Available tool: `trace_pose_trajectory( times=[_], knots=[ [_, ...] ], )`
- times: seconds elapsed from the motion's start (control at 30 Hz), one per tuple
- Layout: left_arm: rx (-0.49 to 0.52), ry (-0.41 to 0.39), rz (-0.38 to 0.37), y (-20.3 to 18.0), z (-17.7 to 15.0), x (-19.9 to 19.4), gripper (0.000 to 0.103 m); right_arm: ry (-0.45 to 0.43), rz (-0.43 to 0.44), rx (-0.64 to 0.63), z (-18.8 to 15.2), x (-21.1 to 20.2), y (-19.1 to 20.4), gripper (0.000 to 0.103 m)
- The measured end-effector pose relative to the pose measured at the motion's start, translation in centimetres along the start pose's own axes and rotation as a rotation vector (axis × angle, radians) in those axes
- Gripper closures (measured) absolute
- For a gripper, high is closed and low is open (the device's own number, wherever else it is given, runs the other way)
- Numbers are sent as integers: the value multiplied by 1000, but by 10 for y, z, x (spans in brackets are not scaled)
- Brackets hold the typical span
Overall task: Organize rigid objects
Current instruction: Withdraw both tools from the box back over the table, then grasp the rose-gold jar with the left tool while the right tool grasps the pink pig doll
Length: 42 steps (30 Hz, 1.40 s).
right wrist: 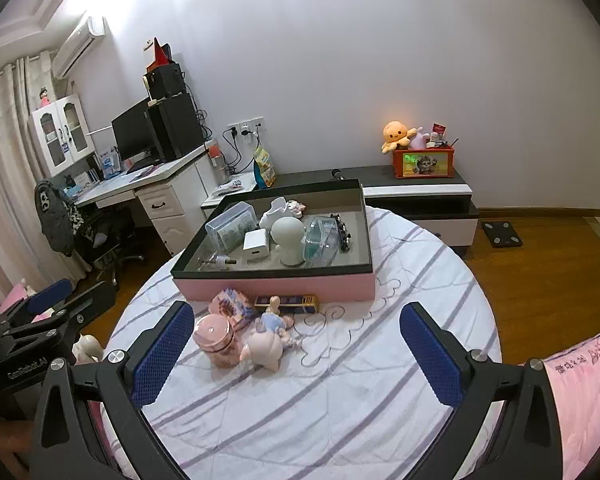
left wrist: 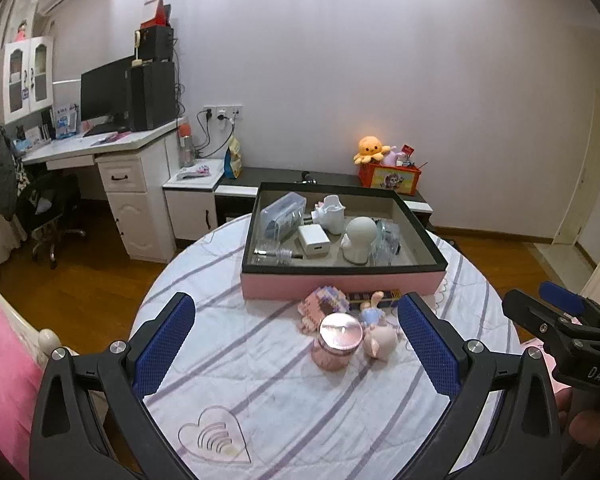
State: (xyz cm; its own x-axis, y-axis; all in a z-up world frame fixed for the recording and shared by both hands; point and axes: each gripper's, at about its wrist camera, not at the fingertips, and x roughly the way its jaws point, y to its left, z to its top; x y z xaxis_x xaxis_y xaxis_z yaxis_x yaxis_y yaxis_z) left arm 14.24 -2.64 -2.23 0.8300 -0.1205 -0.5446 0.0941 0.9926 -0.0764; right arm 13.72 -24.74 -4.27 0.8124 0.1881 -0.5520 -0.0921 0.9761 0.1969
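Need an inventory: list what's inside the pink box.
Inside the pink box: clear case, white charger, white round-headed figure, teal-tinted clear container, small bottle, white ornament. Anything beneath them is hidden.

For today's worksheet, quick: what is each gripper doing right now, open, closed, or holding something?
Left gripper: open, holding nothing, above the striped tablecloth.
Right gripper: open, holding nothing.

One pink box [left wrist: 340, 286]; six items inside; four items on cloth: jar [left wrist: 336, 340], figurine [left wrist: 378, 336], block toy [left wrist: 320, 306], bar [left wrist: 374, 295].
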Motion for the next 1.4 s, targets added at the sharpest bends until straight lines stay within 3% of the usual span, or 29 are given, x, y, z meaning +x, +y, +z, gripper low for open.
trace_pose_trajectory(
  times=[0.3, 0.67, 1.4],
  knots=[
    [-4, 1, -4, 2, -21, -14, 0, 9, -20, 6, -17, -12, -2, 0],
    [0, 40, -10, -1, -34, 0, 0, 40, -25, -2, -21, -3, -1, 0],
    [16, 267, -2, -18, -65, 132, 3, 199, -33, 13, -34, 71, -23, 0]
  ],
)
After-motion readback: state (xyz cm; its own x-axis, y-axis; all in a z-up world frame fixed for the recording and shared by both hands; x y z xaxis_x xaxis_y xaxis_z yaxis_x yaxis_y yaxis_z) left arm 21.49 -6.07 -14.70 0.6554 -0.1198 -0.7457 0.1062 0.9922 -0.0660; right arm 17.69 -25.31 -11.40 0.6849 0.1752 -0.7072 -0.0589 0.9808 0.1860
